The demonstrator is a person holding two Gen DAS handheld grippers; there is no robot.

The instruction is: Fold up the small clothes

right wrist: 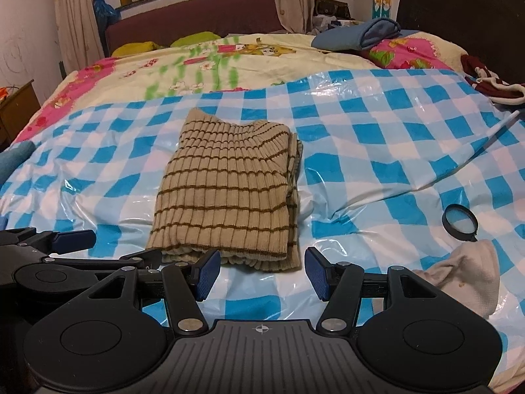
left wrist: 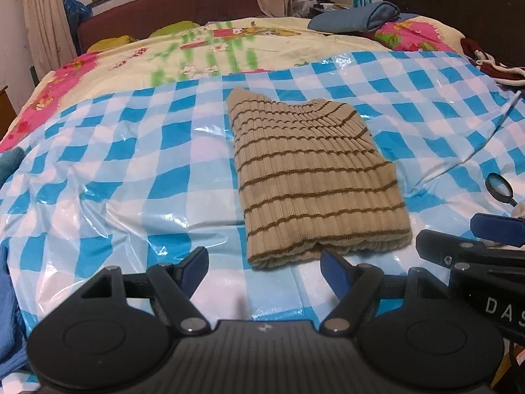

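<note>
From the left wrist view, the folded striped sweater [left wrist: 315,177] lay flat on the blue-and-white checked plastic sheet [left wrist: 131,164] spread over the bed, its near folded edge just beyond the left tongs [left wrist: 265,271]. Those tongs stood released, blue pads apart with only sheet between them and nothing gripped. To the right of the sweater, at the frame's edge, part of the right tongs [left wrist: 492,226] showed, and just beyond them a small black-rimmed lens [left wrist: 499,184] rested on the sheet. Well beyond the sweater, a folded blue cloth [left wrist: 357,16] lay on the floral quilt [left wrist: 229,52].

From the right wrist view, the same sweater [right wrist: 226,190] sat left of centre on the checked sheet [right wrist: 377,151], a tan rectangle with brown stripes (layered edges showing along its right side). The right tongs [right wrist: 259,274] hung just short of the sweater's near edge, released, their pads apart and clear of the knit. Left of the sweater's near corner the left tongs [right wrist: 73,238] reached in. Right of the sweater lay the lens [right wrist: 459,218], and nearer than it a crumpled white cloth [right wrist: 469,279]. A dark red garment [right wrist: 492,85] lay at the sheet's far right edge.
</note>
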